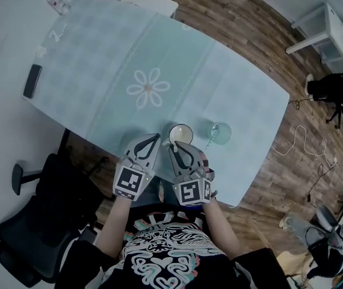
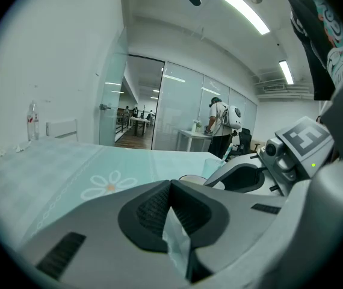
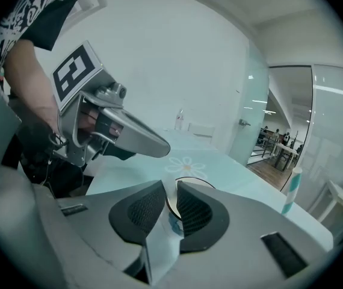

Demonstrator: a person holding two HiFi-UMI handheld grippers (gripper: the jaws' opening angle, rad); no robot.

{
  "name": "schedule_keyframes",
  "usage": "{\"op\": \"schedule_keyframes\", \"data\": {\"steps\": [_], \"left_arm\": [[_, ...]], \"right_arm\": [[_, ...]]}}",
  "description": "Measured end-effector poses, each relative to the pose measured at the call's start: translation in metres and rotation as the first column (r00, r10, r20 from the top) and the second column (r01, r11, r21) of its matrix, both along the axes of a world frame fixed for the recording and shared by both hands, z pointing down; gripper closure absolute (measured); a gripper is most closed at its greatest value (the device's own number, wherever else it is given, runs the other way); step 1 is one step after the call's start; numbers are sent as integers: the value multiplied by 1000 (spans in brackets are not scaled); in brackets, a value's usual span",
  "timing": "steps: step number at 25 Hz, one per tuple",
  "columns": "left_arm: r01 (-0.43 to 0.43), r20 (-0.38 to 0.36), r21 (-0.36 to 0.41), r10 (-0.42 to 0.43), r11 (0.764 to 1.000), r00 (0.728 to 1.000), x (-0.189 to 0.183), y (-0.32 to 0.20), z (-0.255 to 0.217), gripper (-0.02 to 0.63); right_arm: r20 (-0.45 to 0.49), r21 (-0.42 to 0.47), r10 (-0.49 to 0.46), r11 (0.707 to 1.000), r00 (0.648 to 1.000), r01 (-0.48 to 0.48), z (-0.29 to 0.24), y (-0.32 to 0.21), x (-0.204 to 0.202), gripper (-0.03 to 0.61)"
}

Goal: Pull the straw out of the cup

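The straw (image 1: pixel 209 142), striped teal and white, stands in the clear glass cup (image 1: pixel 222 133) near the right end of the table's near edge. It leans toward the near left over the cup rim. In the right gripper view the straw (image 3: pixel 291 190) rises at the right, well clear of both grippers.

Layout, left to right:
- A dark phone (image 1: pixel 32 80) lies at the far left edge of the table (image 1: pixel 99 53). A clear bottle (image 1: pixel 56 0) stands at the far left corner.
- A daisy print (image 1: pixel 148 88) marks the centre of the pale teal tablecloth.
- The left gripper (image 1: pixel 154 137) hovers at the near edge, just left of a white cup (image 1: pixel 180 133). Its jaws are closed tip to tip with nothing between them, as the left gripper view shows (image 2: pixel 170 184).
- The right gripper (image 1: pixel 176 144) sits just beside the left one, with its tips at the white cup's near rim. Its jaws (image 3: pixel 170 188) stand a narrow slit apart. The rim and pale interior of the white cup (image 3: pixel 186 182) show through the slit, and the pads do not clamp them.
- The glass cup stands just right of the white cup, apart from it.
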State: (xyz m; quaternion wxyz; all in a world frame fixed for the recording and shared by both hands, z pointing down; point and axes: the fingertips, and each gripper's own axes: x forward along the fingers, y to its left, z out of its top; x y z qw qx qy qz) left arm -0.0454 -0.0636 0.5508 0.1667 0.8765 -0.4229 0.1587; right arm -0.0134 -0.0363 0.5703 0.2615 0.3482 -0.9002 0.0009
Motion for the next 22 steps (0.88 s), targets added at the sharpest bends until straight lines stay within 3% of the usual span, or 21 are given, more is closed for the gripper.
{"op": "schedule_keyframes", "data": {"steps": [6, 15, 22], "left_arm": [[-8, 1, -4, 8, 1000, 1000, 2, 2, 1, 611], [-12, 3, -1, 12, 1000, 1000, 1, 3, 0, 611], [-13, 3, 6, 13, 1000, 1000, 1, 5, -5, 611]], "right_arm": [[124, -78, 104, 992, 987, -95, -2, -6, 12, 509], [213, -160, 209, 971, 954, -177, -4, -15, 34, 509], [227, -179, 242, 963, 943, -203, -6, -12, 40, 511]]}}
